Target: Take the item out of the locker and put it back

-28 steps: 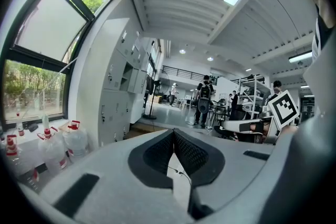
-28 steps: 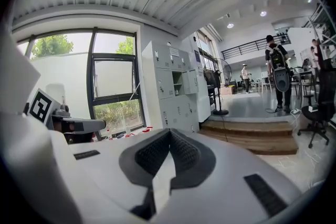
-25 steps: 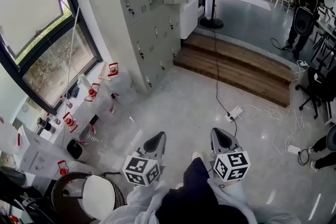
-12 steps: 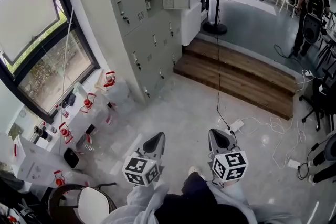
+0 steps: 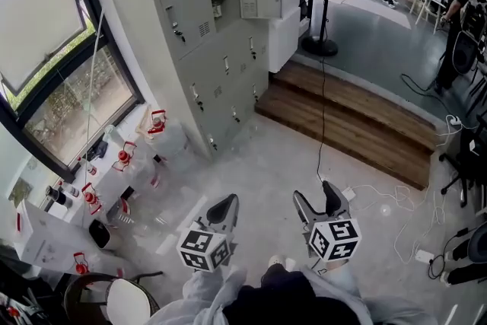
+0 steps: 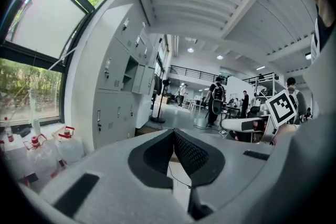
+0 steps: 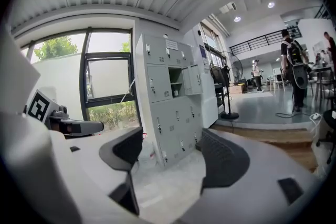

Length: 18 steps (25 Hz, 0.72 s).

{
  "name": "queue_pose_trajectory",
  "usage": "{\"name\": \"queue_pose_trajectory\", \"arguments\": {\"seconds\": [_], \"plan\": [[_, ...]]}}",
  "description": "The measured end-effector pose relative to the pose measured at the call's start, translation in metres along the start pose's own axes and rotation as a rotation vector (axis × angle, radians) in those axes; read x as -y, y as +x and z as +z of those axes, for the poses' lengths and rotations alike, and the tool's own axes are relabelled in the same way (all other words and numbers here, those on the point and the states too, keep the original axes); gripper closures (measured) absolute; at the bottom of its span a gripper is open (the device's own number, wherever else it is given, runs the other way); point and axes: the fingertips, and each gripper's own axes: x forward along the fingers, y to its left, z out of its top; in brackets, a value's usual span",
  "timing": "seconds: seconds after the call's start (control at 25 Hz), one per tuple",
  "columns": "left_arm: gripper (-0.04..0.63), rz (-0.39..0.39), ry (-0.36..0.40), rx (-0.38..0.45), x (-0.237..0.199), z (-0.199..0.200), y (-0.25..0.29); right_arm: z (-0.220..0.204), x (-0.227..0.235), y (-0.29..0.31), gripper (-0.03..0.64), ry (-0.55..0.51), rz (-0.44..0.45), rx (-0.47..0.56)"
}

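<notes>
Locker [image 5: 204,61] ahead; left claw [image 5: 226,200] closed and empty, right claw [image 5: 316,195] just opened, nothing between its jaws

Head view: high, steeply downward onto the floor [image 5: 266,156]; left gripper [image 5: 223,207] and right gripper [image 5: 318,202] at lower edge, locker bank [image 5: 205,65] well ahead.
Left gripper view: low, near level along its jaws; locker bank at left.
Right gripper view: low, near level; locker bank centre, window [image 7: 107,78] left.
Shared: locker bank, all three views.
</notes>
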Motion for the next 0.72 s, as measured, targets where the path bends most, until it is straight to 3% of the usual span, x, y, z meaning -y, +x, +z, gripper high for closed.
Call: {"name": "queue_pose_trajectory", "arguments": {"seconds": [0.16,0.48,0.72], "plan": [[0.588,0.003,-0.002,-0.003,-0.004,0.004,0.028,0.009,0.022,0.024,0.148,0.0,-0.012,0.012],[0.588,0.011,-0.001,0.01,-0.004,0.011,0.076,0.021,0.052,0.053,0.143,-0.014,0.041,0.024],[0.588,0.028,-0.014,-0.027,-0.01,-0.002,0.08,0.008,0.054,0.063,0.143,0.012,0.059,-0.01]]}}
